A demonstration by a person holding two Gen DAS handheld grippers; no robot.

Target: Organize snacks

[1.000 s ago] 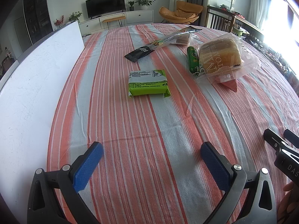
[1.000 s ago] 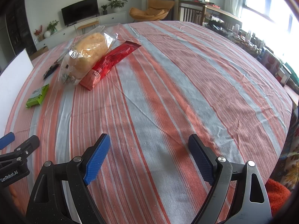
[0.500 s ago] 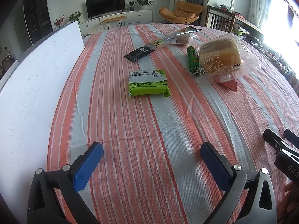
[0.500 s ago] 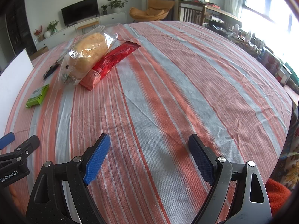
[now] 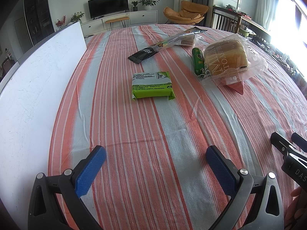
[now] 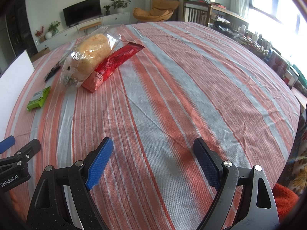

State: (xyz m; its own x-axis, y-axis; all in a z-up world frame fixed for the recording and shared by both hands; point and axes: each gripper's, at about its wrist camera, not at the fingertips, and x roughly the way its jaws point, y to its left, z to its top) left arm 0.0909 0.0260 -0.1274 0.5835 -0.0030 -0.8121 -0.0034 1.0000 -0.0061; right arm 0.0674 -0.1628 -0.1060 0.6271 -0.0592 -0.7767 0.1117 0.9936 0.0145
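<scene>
While both tongs [image 5: 155,158] [image 6: 152,151] gape empty, the bread bag [image 5: 228,59] reads "MILK TOAST".

Woven striped cloth [image 5: 153,143] matt; bread bag [image 5: 230,61] clear glossy film; claw pads [image 6: 99,161] ribbed.

A flat green foil-wrapped snack packet [image 5: 151,85] lies printed-label-up on its own at the middle of the striped cloth. Beyond it, a long black and clear plastic sleeve of biscuits [image 5: 167,45] stretches diagonally. To the right, a loaf of toast bread in a clear crinkled bag [image 5: 226,57] rests atop a long red snack wrapper [image 6: 115,65], with a small green tube-shaped packet [image 5: 197,61] touching the bag's left side.
</scene>
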